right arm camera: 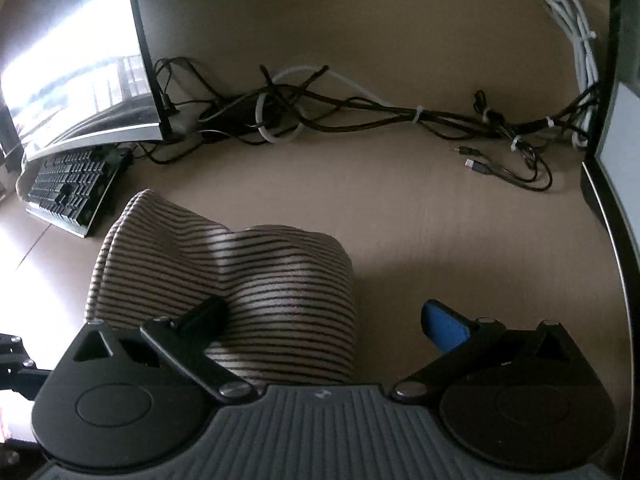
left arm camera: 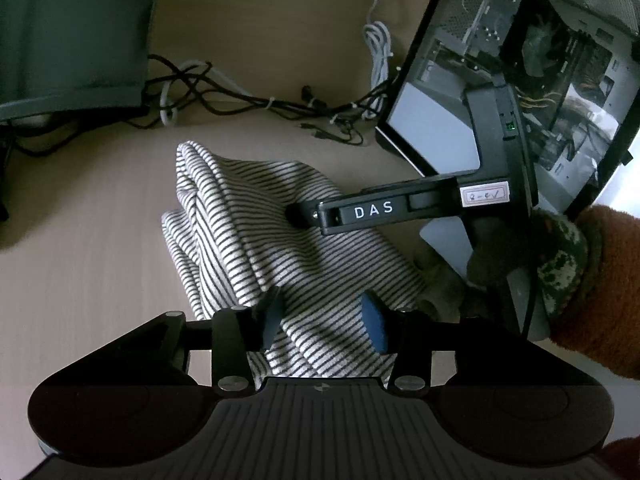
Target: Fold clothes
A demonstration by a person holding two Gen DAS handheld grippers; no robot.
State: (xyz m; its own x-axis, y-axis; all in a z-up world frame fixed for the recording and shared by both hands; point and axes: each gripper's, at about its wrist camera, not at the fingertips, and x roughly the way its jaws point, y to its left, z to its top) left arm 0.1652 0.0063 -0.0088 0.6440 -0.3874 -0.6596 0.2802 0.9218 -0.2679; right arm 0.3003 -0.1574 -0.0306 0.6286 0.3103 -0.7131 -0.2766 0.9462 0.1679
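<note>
A black-and-white striped garment (left arm camera: pixel 248 224) lies bunched and partly folded on the beige desk (left arm camera: pixel 80 280). My left gripper (left arm camera: pixel 322 320) is open, its blue-padded fingers straddling the near part of the cloth. My right gripper (left arm camera: pixel 296 214) shows in the left wrist view, reaching in from the right with its tip on the garment. In the right wrist view the garment (right arm camera: pixel 248 280) lies folded under my right gripper (right arm camera: pixel 328 320), which is open wide, its left finger (right arm camera: pixel 204 312) over the cloth and its blue-padded right finger (right arm camera: pixel 444 326) over bare desk.
A tangle of black and white cables (right arm camera: pixel 360 116) runs along the back of the desk. A monitor (right arm camera: pixel 80 60) and keyboard (right arm camera: pixel 68 184) stand at the left. A glass-sided computer case (left arm camera: pixel 540 80) stands at the right. A gloved hand (left arm camera: pixel 560 264) holds the right gripper.
</note>
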